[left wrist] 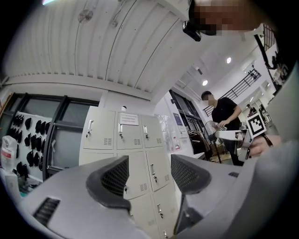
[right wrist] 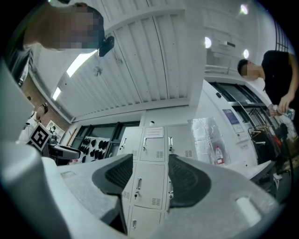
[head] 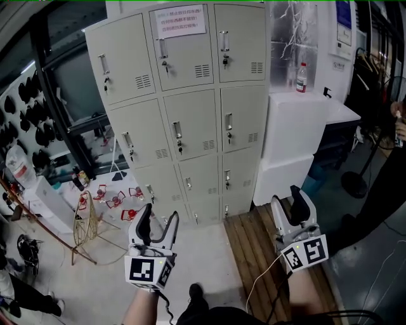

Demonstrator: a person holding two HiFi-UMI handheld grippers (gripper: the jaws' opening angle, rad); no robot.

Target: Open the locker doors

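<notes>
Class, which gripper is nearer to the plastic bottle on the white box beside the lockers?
Right. The right gripper sits low, almost directly below the bottle in the head view; the left gripper is equally low but well off to the bottle's left, facing the lockers.

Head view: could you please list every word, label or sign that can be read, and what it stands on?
Paper notice on the top middle locker door: lines of print, too small to read.
Blue poster on the wall: too blurred to read.
Bottle label: unreadable.
No text here can be quoted.
</notes>
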